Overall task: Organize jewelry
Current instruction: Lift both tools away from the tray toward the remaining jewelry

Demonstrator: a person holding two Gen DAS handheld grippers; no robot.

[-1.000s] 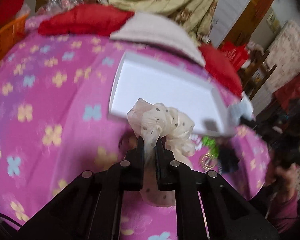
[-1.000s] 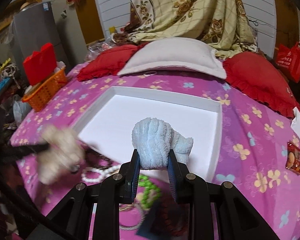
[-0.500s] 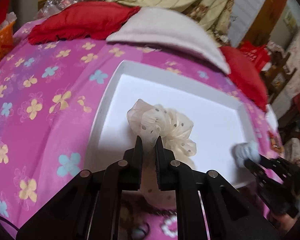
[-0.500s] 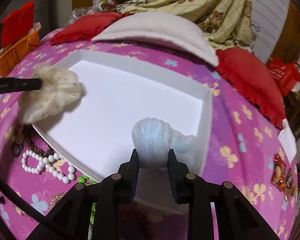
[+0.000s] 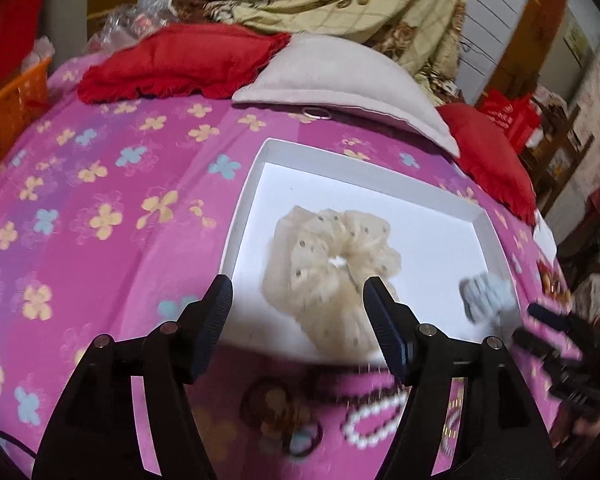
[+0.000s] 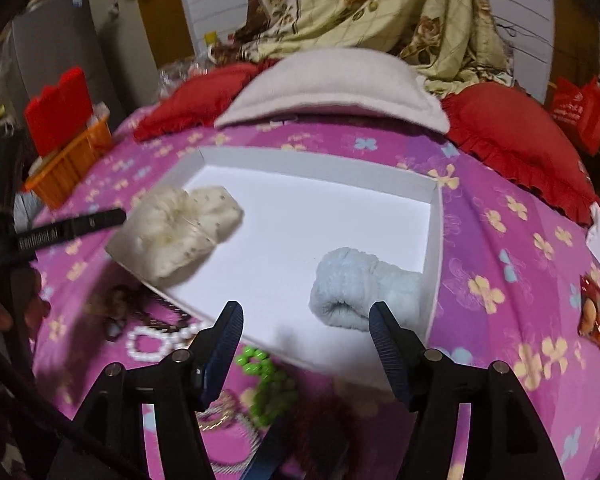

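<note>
Nearest to me, my left tool [image 5: 296,312] and my right tool [image 6: 306,336] both point down at the bed [image 5: 112,216], and the jaws of both are opening. The pads of neither press on anything.

Between the tools and the tray, loose jewelry lies on the pink flowered bed cover: a white bead bracelet [image 6: 156,340] to the left, a dark bead necklace [image 6: 124,304] just beside it, and a green bead bracelet [image 6: 266,376] near my right tool's left finger. The rest of the pile below them is too blurred to tell.

Next comes the white tray [image 6: 312,168], flat on the bed. The cream dotted scrunchie [image 5: 332,256] sits in line with my left tool's spread fingers, at the tray's near left edge, its lower part overlapping the rim; I cannot tell whether it rests fully on the tray. The pale blue scrunchie [image 6: 364,288] lies inside the tray at its near right corner, close to the right wall, just ahead of my right tool's right finger and free of it.

To the far left an orange basket [image 6: 72,160] stands at the bed's edge. Beyond the tray a grey-white pillow [image 6: 332,88] lies between two red cushions [image 6: 516,136], and a cream floral blanket [image 6: 380,4] hangs behind them.
</note>
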